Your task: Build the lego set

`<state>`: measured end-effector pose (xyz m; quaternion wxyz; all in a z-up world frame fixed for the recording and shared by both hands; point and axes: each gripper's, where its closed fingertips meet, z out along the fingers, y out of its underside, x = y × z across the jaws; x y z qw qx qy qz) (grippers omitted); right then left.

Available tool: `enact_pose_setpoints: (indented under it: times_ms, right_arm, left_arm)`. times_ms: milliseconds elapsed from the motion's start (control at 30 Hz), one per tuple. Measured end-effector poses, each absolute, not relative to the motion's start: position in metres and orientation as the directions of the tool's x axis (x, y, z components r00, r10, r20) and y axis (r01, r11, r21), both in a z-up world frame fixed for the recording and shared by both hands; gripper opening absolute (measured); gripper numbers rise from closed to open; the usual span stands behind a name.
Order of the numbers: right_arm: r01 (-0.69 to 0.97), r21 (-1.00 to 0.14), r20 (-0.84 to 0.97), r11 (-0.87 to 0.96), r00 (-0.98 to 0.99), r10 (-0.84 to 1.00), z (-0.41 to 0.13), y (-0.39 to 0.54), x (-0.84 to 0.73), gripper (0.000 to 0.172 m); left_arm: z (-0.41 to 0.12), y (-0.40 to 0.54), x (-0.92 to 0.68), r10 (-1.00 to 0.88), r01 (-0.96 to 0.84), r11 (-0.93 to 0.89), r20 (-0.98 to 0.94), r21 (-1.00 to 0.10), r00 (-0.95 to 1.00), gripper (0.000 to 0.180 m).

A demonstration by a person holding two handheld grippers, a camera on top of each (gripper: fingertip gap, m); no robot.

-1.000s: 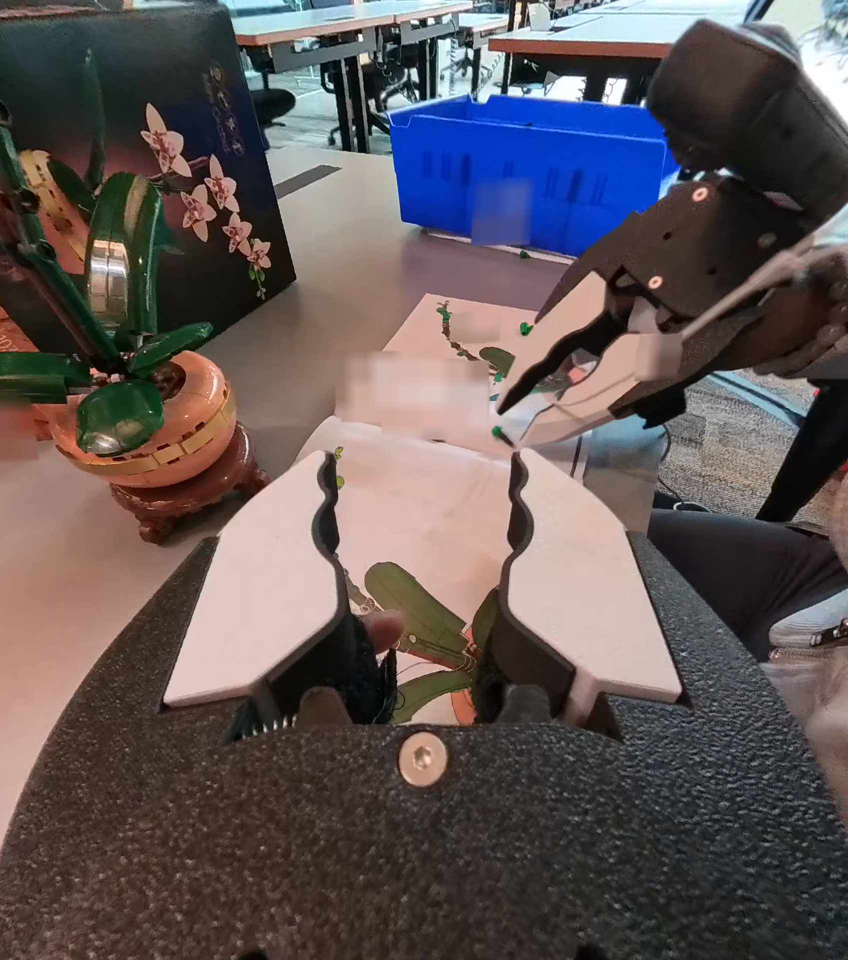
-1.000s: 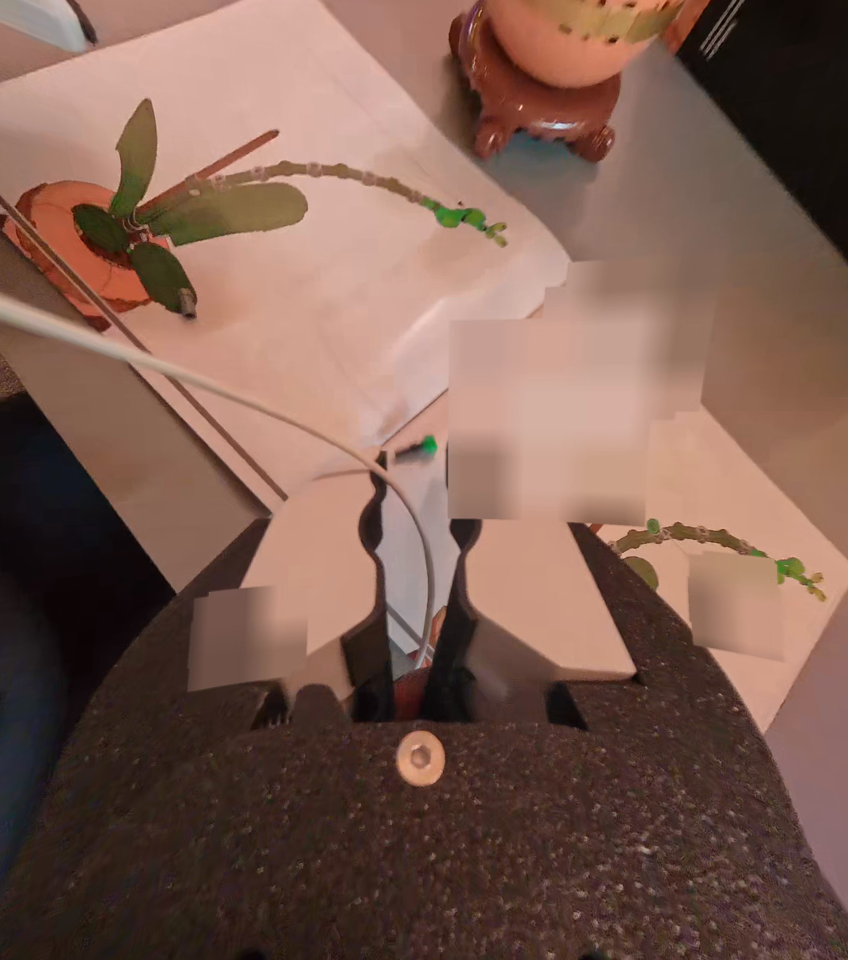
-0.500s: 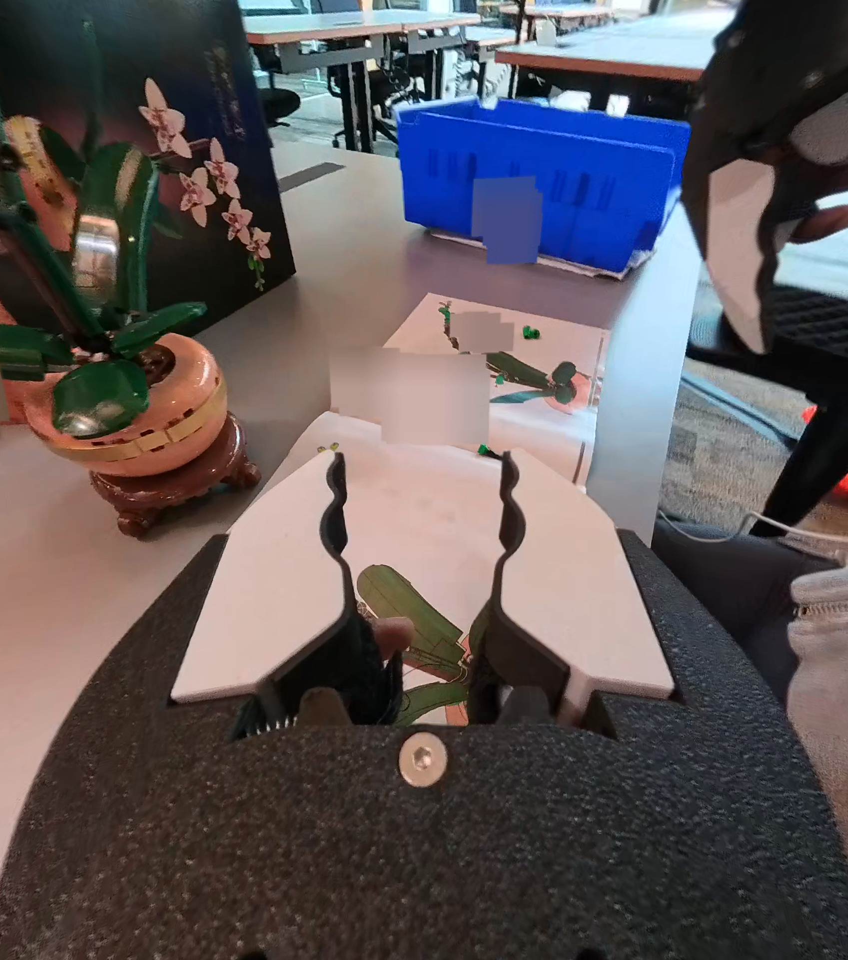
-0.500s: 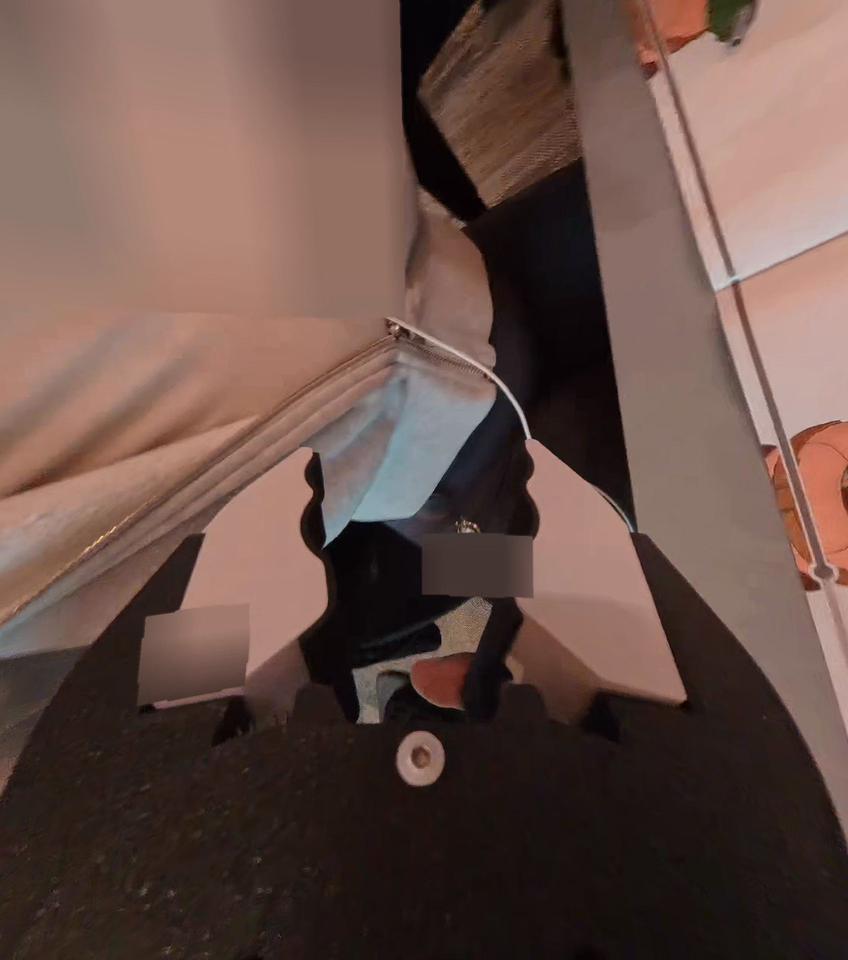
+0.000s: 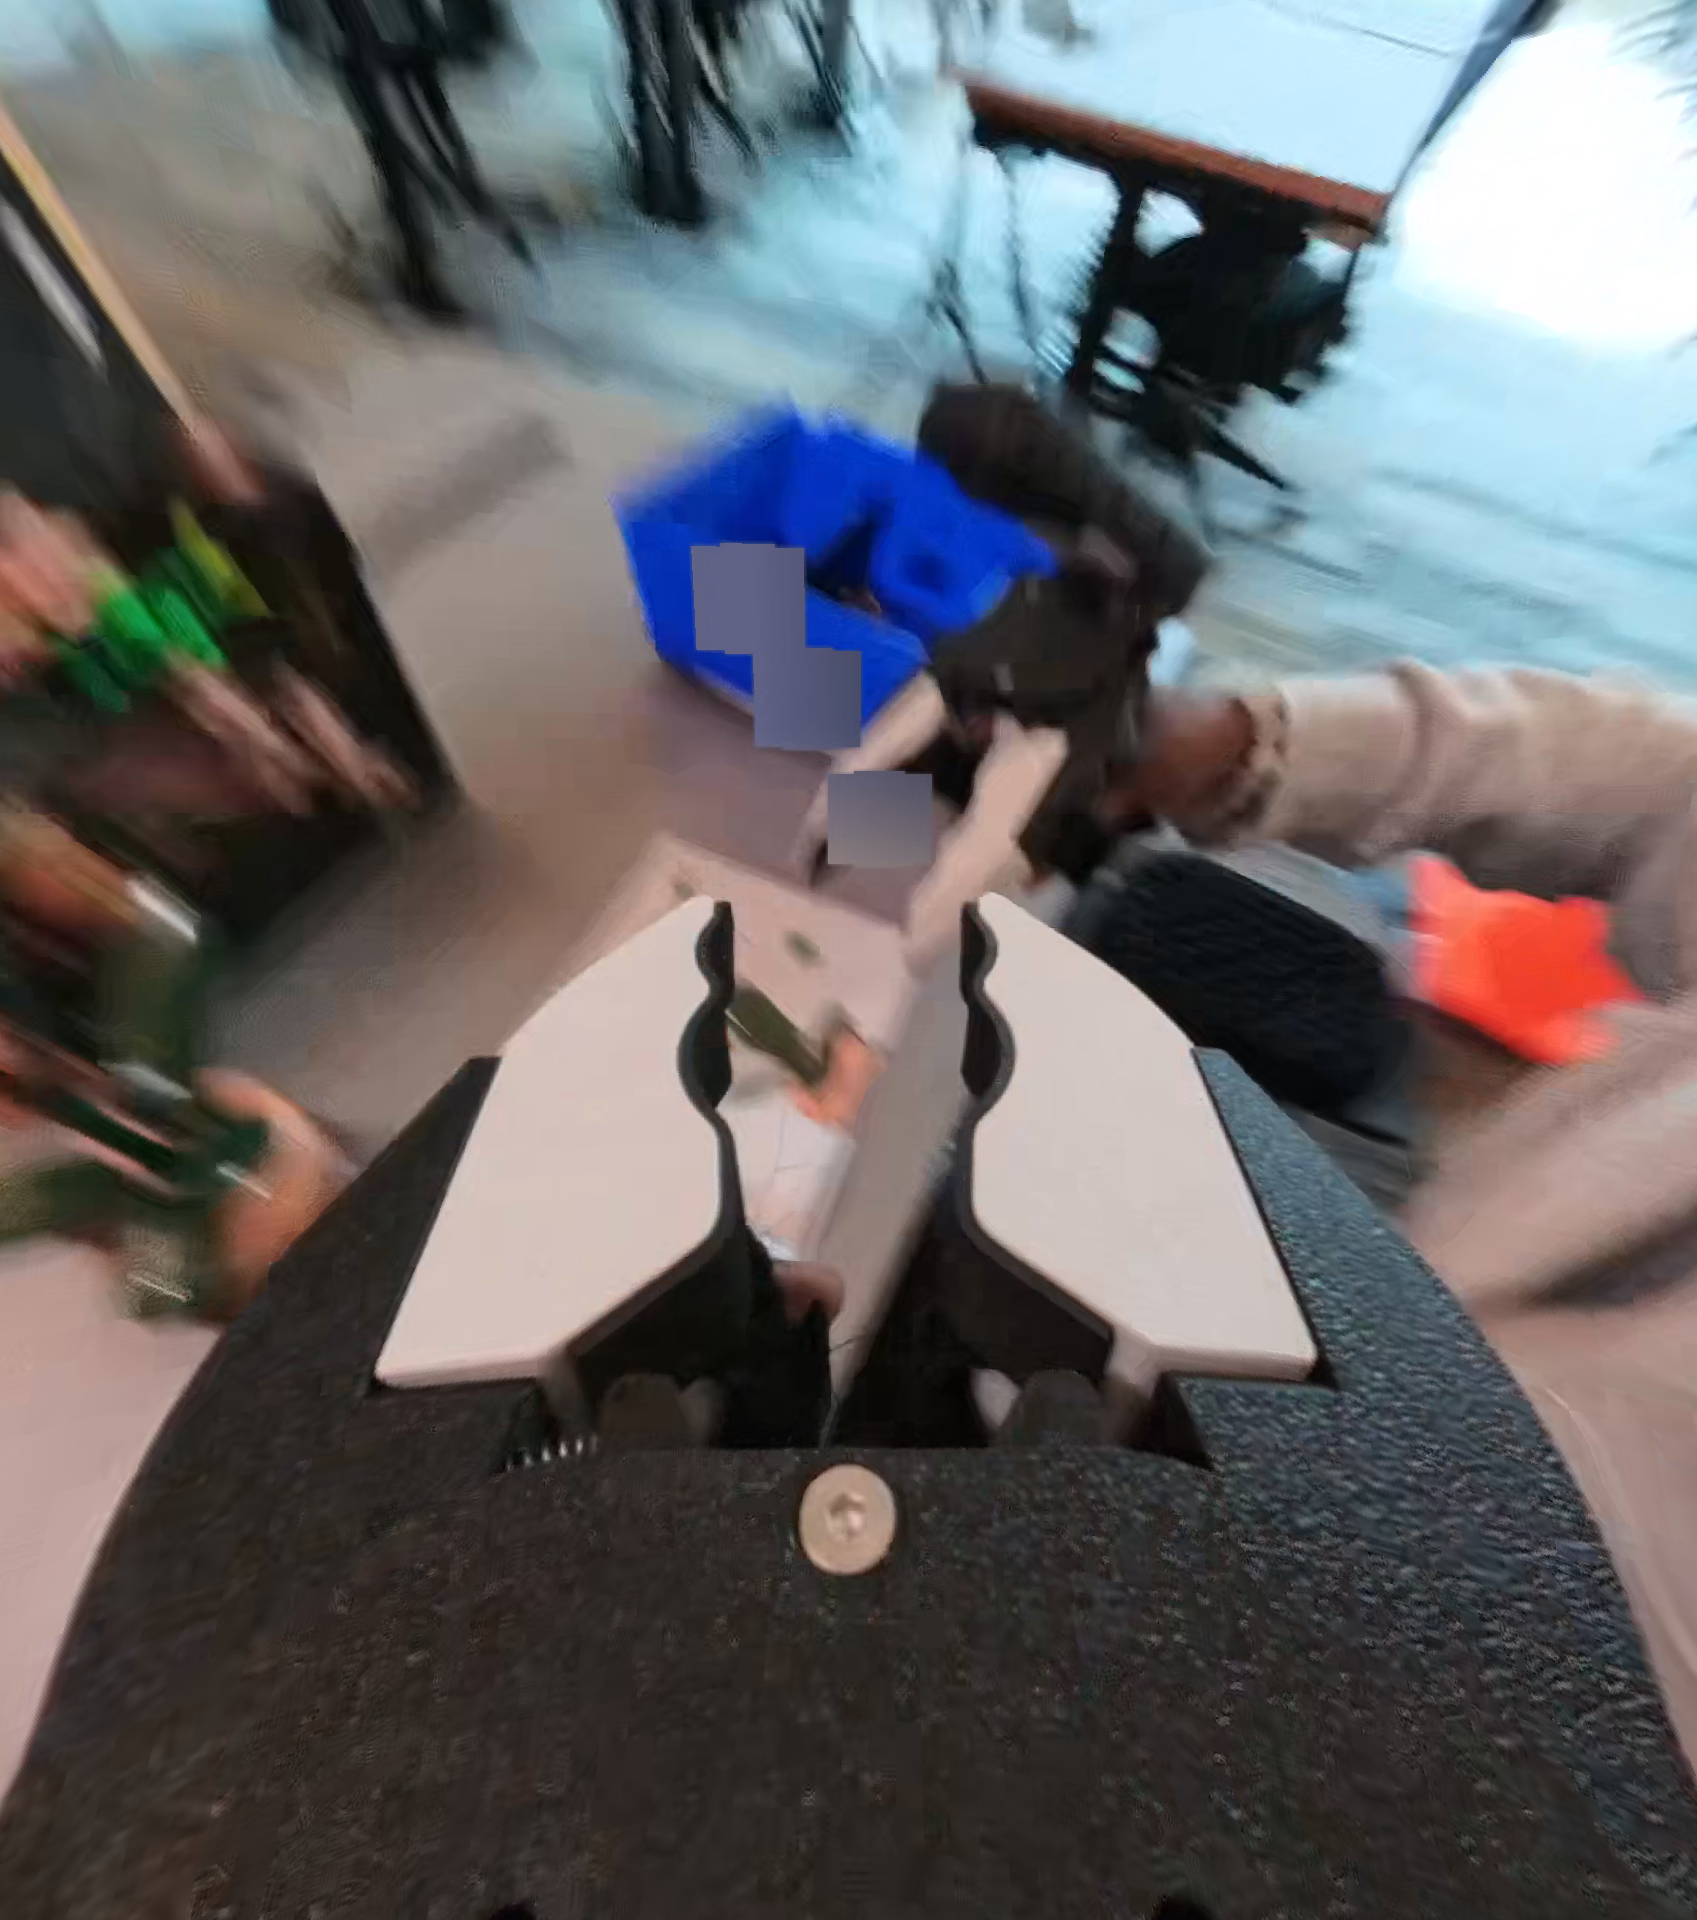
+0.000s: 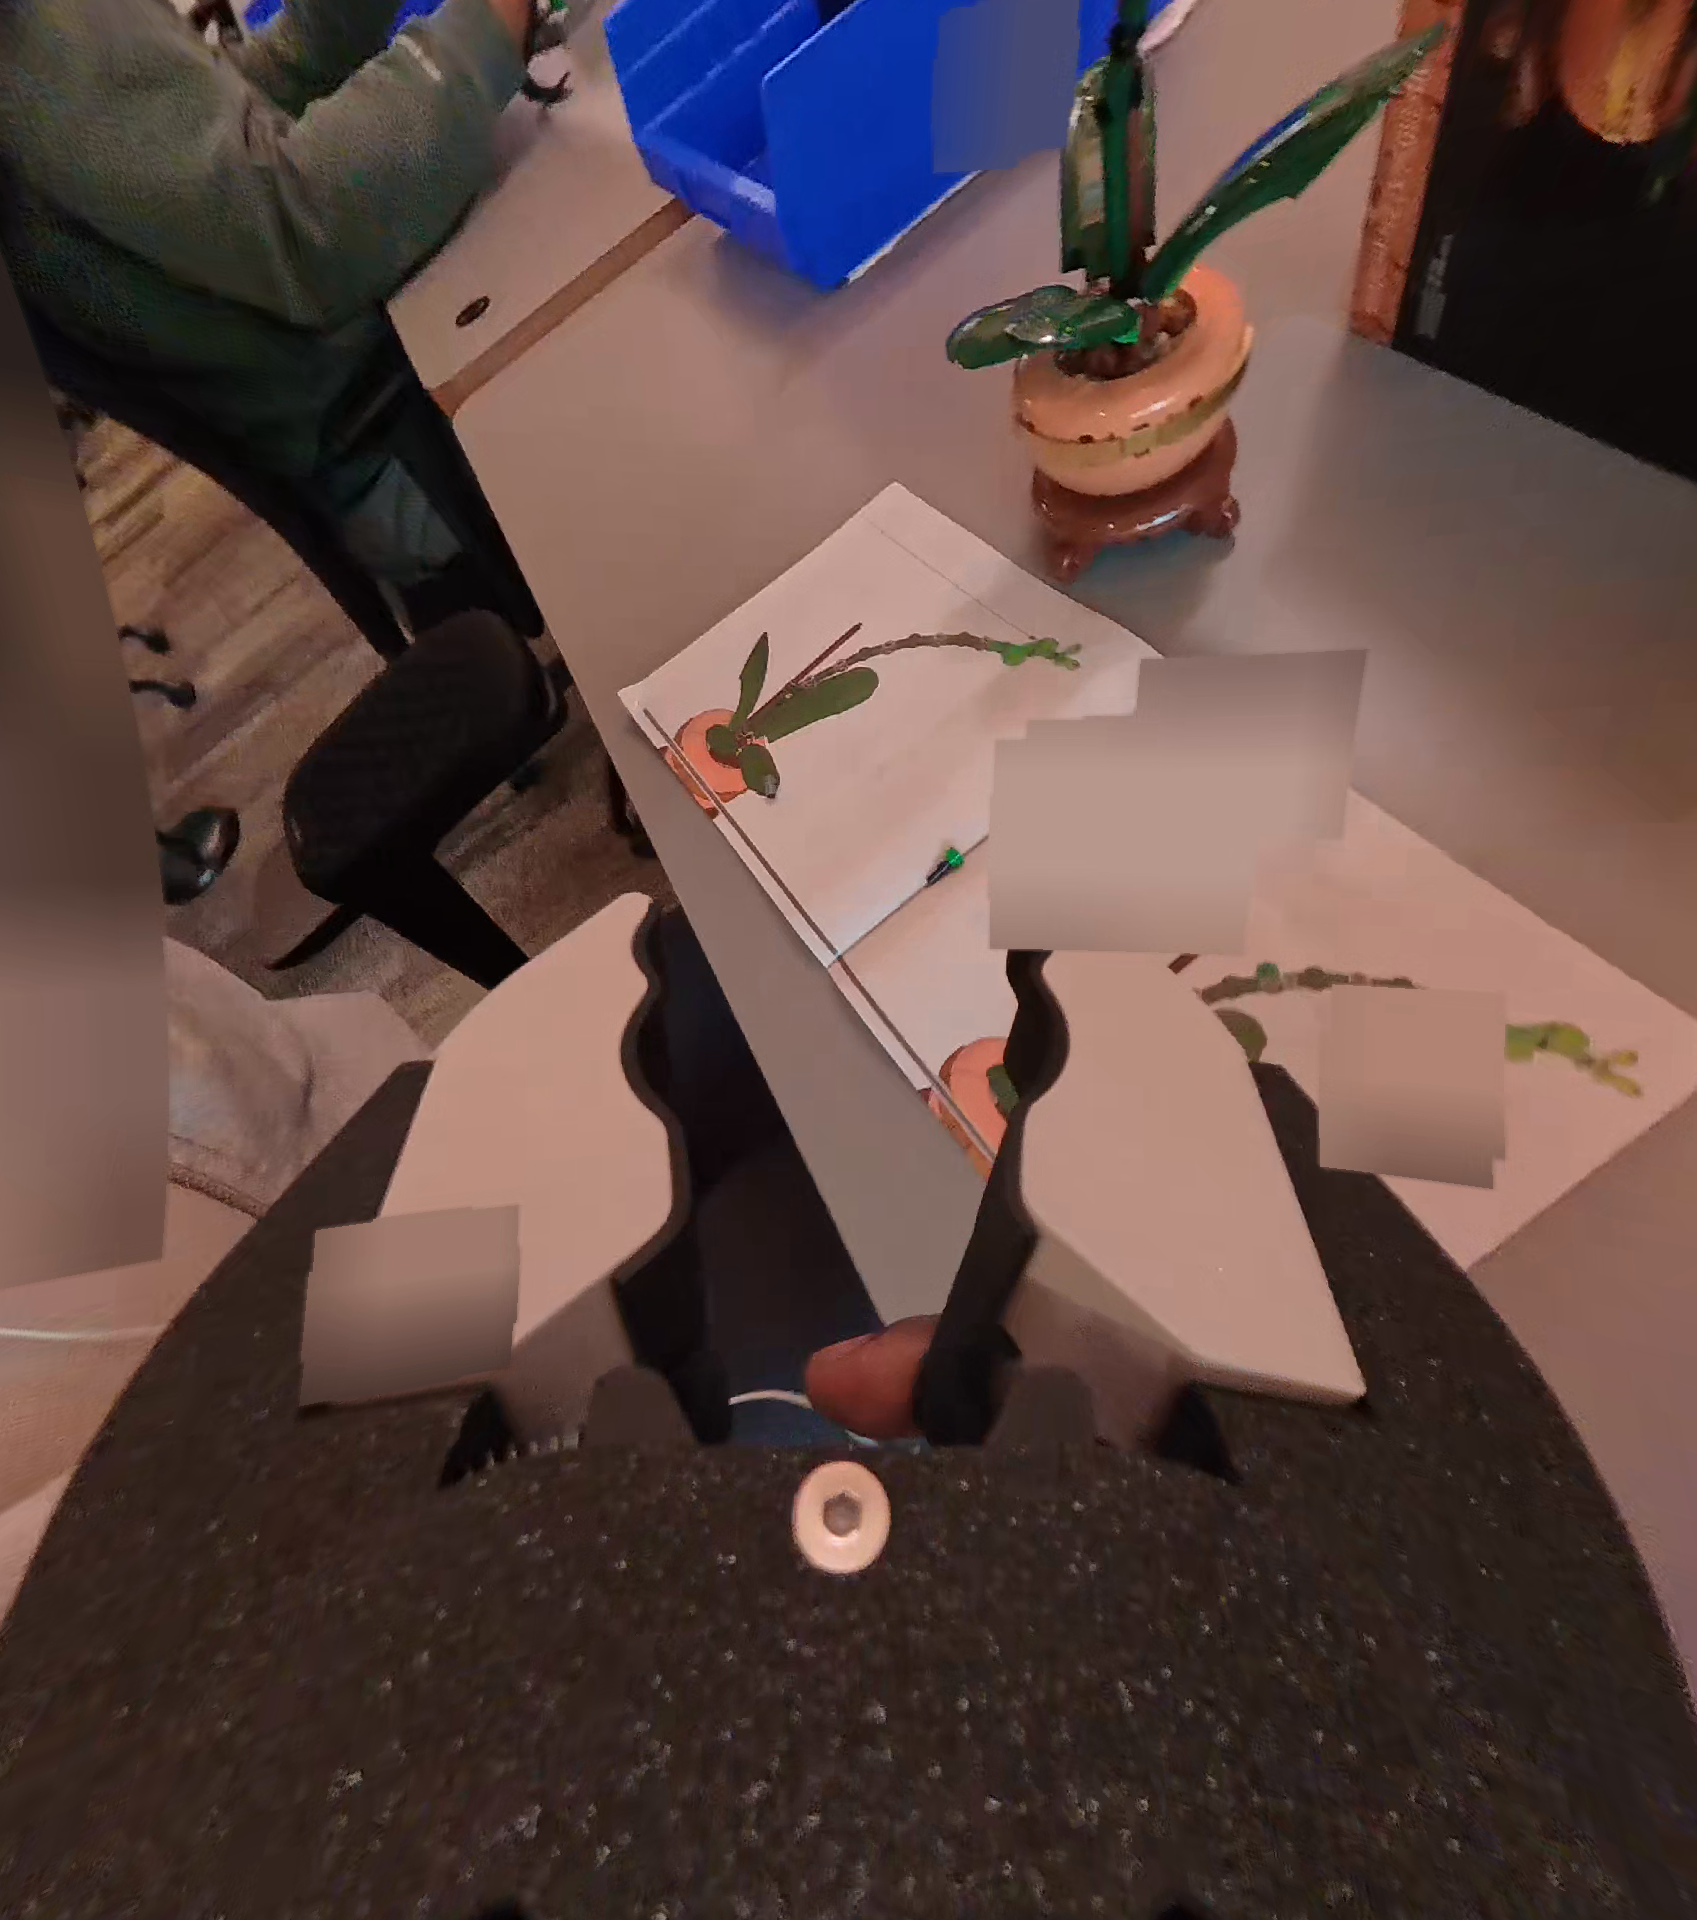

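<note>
My left gripper point(image 5: 844, 914) is open with nothing between its fingers. It hovers over a white picture sheet point(image 5: 792, 956) at the table's near edge, and this view is heavily blurred. My right gripper point(image 6: 836, 935) is open with nothing between its fingers, over the table's edge point(image 6: 782, 1039). Its black body point(image 5: 1052, 623) shows in the left wrist view with fingers pointing down at the sheet. A small green-tipped piece point(image 6: 948, 862) lies loose on the sheets point(image 6: 875, 748). A brick-built plant in a peach pot point(image 6: 1130, 416) stands beyond them.
A blue bin point(image 6: 771, 135) stands at the back of the table and a dark box point(image 6: 1602, 260) at the back right. A black chair point(image 6: 408, 748) is beside the table. A person in a green top point(image 6: 200, 208) sits at another table. An orange thing point(image 5: 1509, 966) lies on the floor. The left gripper's tips are roughly 15 cm from the right gripper's. The small green-tipped piece point(image 6: 948, 862) sits 15 cm or so from the ends of my right fingers.
My left gripper's jaws have narrowed and its view has swung, now blurred. My right gripper opened from nearly shut, swung away toward the person's clothing, and came back facing the table.
</note>
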<state>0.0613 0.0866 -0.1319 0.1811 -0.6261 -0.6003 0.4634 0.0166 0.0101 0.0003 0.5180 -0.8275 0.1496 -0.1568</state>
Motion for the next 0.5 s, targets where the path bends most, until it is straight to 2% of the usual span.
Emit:
enact_pose_setpoints:
  times_ms: [33,67,167,333,500]
  right_arm:
    - [0.581,-0.778,-0.384,-0.241,-0.137,0.913,-0.131,0.086,0.067,0.063]
    - [0.580,-0.769,-0.409,-0.269,-0.123,0.904,-0.130,0.086,0.073,0.064]
    - [0.571,-0.754,-0.445,-0.325,-0.081,0.892,-0.130,0.088,0.089,0.067]
    - [0.548,-0.720,-0.511,-0.426,-0.002,0.860,-0.138,0.102,0.109,0.071]
    - [0.515,-0.696,-0.575,-0.501,0.019,0.818,-0.135,0.116,0.113,0.071]
  left_arm:
    - [0.031,0.009,0.027,-0.372,-0.167,-0.278,-0.055,-0.946,0.927,0.044]
    - [0.058,0.006,0.040,-0.344,-0.197,-0.165,-0.131,-0.966,0.930,0.045]
    - [0.092,-0.003,0.085,-0.414,-0.141,-0.084,-0.094,-0.986,0.905,0.058]
    - [0.086,0.006,0.114,-0.436,-0.062,-0.177,0.021,-0.982,0.900,0.061]
    - [0.050,0.011,0.128,-0.495,-0.246,-0.294,-0.073,-0.924,0.866,0.072]
